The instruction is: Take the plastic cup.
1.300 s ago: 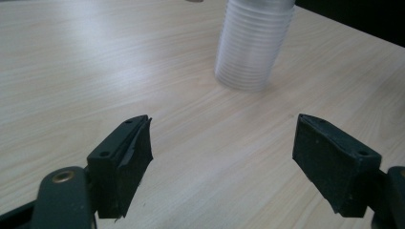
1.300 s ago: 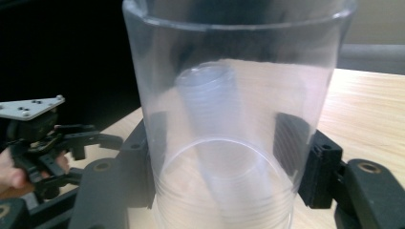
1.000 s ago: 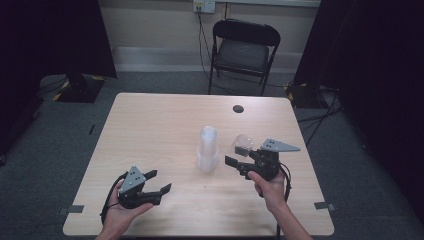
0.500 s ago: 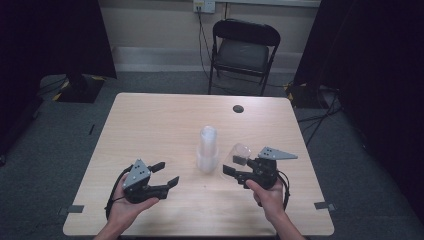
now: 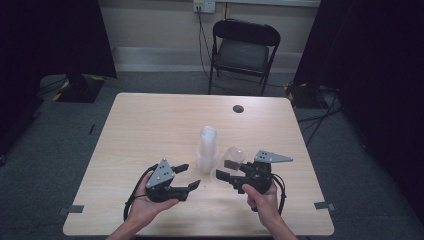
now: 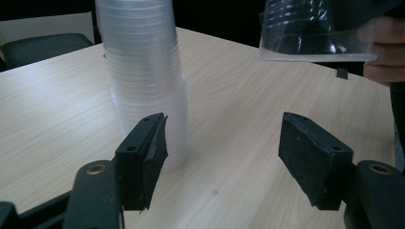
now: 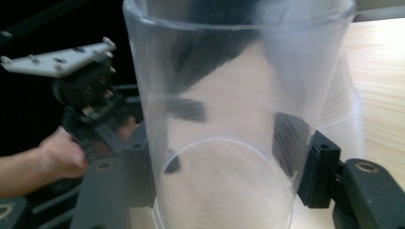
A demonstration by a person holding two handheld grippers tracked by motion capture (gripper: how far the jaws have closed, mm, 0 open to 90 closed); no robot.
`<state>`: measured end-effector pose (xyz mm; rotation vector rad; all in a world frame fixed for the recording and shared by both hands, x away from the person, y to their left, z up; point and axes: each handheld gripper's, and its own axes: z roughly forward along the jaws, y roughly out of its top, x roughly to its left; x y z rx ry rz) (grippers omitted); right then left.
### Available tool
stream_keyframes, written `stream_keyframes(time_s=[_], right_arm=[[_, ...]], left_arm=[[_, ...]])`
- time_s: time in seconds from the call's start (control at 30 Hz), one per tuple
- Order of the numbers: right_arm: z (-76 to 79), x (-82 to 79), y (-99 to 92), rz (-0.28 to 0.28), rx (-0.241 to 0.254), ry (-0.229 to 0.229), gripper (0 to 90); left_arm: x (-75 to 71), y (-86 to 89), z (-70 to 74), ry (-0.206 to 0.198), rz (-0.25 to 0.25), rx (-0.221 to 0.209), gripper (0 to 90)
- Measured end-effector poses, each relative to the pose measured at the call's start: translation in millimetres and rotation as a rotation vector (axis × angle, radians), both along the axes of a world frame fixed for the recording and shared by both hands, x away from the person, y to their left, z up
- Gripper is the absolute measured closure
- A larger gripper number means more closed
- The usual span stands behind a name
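Hands come in at the near edge of a pale wooden table (image 5: 150,120), each holding a black two-jaw gripper. The left gripper (image 5: 189,176) sits low over the near left part of the table, its jaws apart with nothing between them; they have just been closing a little. Its own camera looks past those spread jaws at the foot of a stack of cups (image 6: 143,81).

The right gripper (image 5: 224,170) is clamped on a single clear plastic cup (image 5: 231,159), held tipped on its side just off the table and just right of the stack. In the right gripper view the cup (image 7: 229,143) sits between the pads, which press on its wall from both sides near the rim.

I judge the cup to be very light, thin and slick, with a wall that buckles under a hard squeeze. The firmest place to hold looks like the band by the rolled rim, with gentle pressure. The nested stack (image 5: 207,149), upright near the table's middle, is likely to tip if nudged.

Farther off, a small dark round mark (image 5: 238,108) lies toward the far edge, and a black folding chair (image 5: 243,50) stands behind the table.

Compared with a second ago, the left gripper is closer to the stack and a little higher. The right gripper and its cup are in nearly the same spot.
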<state>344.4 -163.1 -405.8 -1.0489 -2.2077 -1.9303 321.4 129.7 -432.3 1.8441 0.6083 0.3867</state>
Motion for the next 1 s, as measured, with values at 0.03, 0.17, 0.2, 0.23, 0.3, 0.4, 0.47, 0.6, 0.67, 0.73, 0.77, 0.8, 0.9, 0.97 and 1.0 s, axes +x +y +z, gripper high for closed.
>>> stream_keyframes(time_s=[0.03,0.17,0.2,0.23,0.3,0.4,0.47,0.6,0.67,0.73,0.77,0.8,0.9,0.97,1.0], right_arm=[[0.2,0.0,0.3,0.005,0.013,0.011,37.7],[0.9,0.1,1.4,0.024,0.06,0.053,38.0],[1.2,-0.1,1.8,0.028,0.07,0.063,38.1],[1.3,0.1,2.2,0.031,0.08,0.073,38.2],[2.0,0.1,2.8,0.031,0.094,0.084,38.3],[2.8,-0.1,3.9,0.04,0.115,0.087,38.4],[2.8,0.1,4.5,0.044,0.131,0.099,38.4],[2.5,0.3,7.5,0.059,0.137,0.112,38.5],[1.6,0.0,9.6,0.066,0.144,0.121,38.5],[1.5,-0.1,10.2,0.07,0.146,0.126,38.5],[1.3,-0.3,11.3,0.068,0.15,0.126,38.5],[1.2,-0.5,12.0,0.067,0.151,0.124,38.5],[0.3,-0.5,14.8,0.07,0.156,0.134,38.5],[-0.6,-0.4,16.9,0.073,0.154,0.138,38.4],[-1.7,-0.5,19.1,0.077,0.154,0.146,38.5]], left_arm=[[0.1,-1.8,0.0,0.0,-0.023,-0.005,32.9],[-1.6,-9.4,2.1,-0.031,-0.04,-0.015,30.8],[-1.6,-11.6,3.1,-0.031,-0.05,-0.017,30.8],[-2.3,-13.1,4.5,-0.043,-0.043,-0.013,30.8],[-2.6,-16.1,6.2,-0.071,-0.024,-0.025,31.2],[-6.2,-20.3,4.1,-0.165,0.003,-0.012,35.1],[-7.9,-22.4,1.7,-0.176,0.004,-0.021,36.7],[-8.8,-24.4,1.6,-0.2,0.013,-0.046,46.9],[-8.6,-24.7,1.9,-0.204,0.011,-0.059,53.6],[-8.3,-25.7,1.2,-0.208,0.003,-0.06,54.9],[-8.7,-26.5,0.8,-0.214,0.005,-0.062,55.7],[-8.7,-26.9,0.6,-0.219,0.003,-0.065,57.2],[-9.4,-28.3,0.3,-0.236,0.016,-0.08,60.5],[-9.5,-28.8,-1.1,-0.247,0.015,-0.073,65.4],[-10.5,-28.4,-3.5,-0.256,0.032,-0.081,66.3]])
